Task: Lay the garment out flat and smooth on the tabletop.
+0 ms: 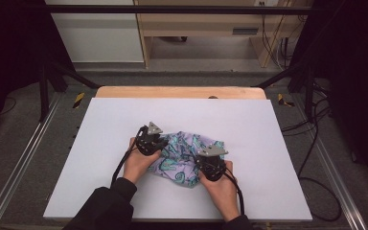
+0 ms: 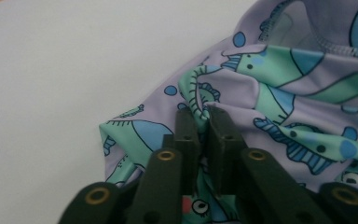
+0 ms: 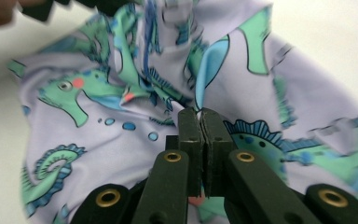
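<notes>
A crumpled patterned cloth [image 1: 184, 158] lies bunched between the left gripper [image 1: 157, 142] and right gripper [image 1: 206, 163], touching both.

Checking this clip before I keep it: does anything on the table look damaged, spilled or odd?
Nothing stands out. The patterned cloth lies crumpled on the white table, with no tear or spill visible. The left gripper and right gripper each pinch a fold of it.
</notes>
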Demonstrator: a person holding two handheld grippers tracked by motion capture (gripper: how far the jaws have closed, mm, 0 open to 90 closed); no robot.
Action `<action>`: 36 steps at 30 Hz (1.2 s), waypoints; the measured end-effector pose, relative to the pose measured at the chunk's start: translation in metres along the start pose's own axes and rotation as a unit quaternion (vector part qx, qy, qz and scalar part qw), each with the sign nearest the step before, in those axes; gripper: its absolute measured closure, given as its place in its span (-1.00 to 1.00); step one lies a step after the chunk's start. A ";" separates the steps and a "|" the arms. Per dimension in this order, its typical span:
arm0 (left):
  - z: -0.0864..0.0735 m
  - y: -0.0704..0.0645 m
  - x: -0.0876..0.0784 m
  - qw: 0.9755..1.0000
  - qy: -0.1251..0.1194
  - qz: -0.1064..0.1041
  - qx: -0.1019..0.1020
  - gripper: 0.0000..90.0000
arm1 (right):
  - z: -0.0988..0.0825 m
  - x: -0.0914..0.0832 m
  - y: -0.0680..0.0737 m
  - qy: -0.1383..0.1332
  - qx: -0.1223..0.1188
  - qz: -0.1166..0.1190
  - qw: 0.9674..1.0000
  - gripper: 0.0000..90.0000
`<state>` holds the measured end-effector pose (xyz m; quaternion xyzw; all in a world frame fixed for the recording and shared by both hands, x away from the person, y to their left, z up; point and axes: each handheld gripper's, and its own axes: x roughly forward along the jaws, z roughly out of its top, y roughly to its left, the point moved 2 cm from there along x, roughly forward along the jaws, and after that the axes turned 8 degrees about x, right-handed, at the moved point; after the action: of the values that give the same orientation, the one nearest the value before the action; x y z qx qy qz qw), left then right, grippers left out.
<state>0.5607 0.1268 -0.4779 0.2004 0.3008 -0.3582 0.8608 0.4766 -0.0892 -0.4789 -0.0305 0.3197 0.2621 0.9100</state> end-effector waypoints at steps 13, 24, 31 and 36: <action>0.026 0.000 -0.017 1.000 -0.019 -0.007 0.004 0.96 | 0.055 -0.094 -0.064 0.009 -0.050 -0.001 0.999 0.97; 0.019 0.010 0.022 1.000 0.030 0.000 -0.006 0.96 | 0.021 -0.021 -0.122 0.099 -0.029 -0.010 0.995 0.97; 0.024 0.006 0.012 1.000 -0.023 0.022 -0.001 0.43 | 0.015 -0.027 -0.119 0.058 -0.010 -0.012 0.998 0.34; 0.030 0.002 -0.006 0.998 -0.049 0.033 -0.001 0.07 | 0.015 -0.048 -0.109 0.000 0.001 -0.015 1.000 -0.04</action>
<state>0.5698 0.1148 -0.4517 0.1917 0.2519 -0.3383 0.8862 0.5072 -0.2021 -0.4506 -0.0341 0.3196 0.2485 0.9138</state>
